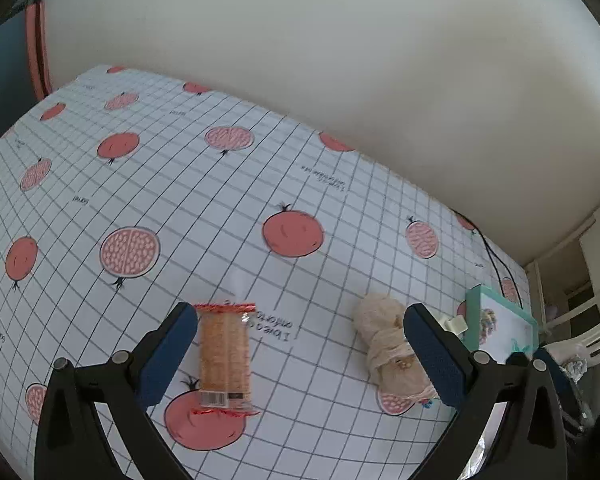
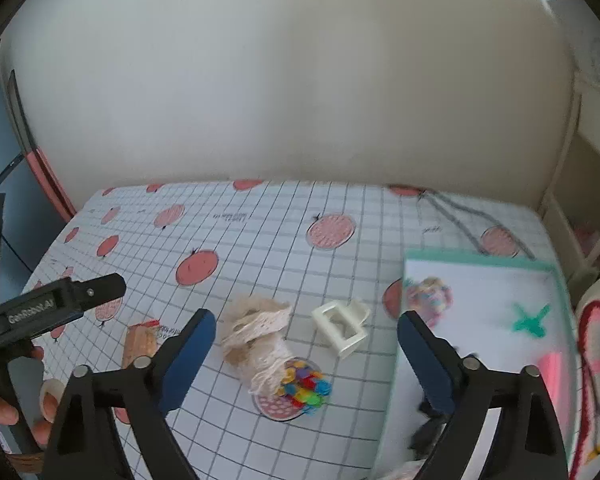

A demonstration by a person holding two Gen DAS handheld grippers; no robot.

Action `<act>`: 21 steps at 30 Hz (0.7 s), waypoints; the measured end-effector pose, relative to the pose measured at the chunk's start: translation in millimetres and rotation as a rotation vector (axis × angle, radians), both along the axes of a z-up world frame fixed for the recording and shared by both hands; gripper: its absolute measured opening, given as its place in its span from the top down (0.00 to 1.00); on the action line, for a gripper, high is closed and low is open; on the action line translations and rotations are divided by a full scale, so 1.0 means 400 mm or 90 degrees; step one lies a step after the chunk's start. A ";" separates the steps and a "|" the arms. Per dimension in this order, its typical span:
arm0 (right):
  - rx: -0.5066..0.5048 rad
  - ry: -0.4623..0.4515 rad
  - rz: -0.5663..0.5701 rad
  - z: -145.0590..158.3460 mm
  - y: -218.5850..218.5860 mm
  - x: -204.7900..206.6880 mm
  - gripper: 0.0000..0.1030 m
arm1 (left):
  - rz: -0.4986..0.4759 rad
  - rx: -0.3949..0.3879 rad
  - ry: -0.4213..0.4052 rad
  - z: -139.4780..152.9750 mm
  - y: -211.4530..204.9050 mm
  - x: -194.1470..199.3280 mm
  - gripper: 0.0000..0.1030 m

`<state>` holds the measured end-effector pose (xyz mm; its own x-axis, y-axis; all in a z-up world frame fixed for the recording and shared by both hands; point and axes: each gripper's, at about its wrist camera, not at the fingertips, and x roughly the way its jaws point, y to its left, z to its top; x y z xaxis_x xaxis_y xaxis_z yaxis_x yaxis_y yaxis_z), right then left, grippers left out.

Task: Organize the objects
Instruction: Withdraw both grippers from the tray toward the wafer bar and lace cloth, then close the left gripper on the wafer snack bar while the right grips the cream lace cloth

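Counter cloth, a white grid printed with red pomegranates, fills both views under a pale wall.

In the left wrist view the left hand-held gripper hovers low over the cloth, its blue-padded fingers spread wide with nothing between them. A wafer pack lies flat at lower centre, just beside the left finger; whether they touch I cannot tell. A cream lace bundle lies at lower right, partly behind the right finger. Past it, at the right edge, sits a teal-rimmed tray.

In the right wrist view the right hand-held gripper is held higher, tilted down at the cloth, fingers just as wide apart and empty. Between them lie the lace bundle, a small pile of coloured bits touching its near end, and a white clip just to the right. The tray takes the right side of the frame, holding a green cross shape and something pink, blurred. At the left edge the left hand-held gripper's black body reaches in from the side, with a person's hand curled round its handle at lower left. The wafer pack shows beneath it.
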<state>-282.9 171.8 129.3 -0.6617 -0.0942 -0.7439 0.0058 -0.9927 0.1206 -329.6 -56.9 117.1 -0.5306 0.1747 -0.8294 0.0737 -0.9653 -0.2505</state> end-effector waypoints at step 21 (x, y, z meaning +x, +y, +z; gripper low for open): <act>0.017 -0.084 0.039 -0.179 -0.127 -0.062 0.29 | 0.063 -0.038 -0.114 -0.181 -0.071 -0.024 0.03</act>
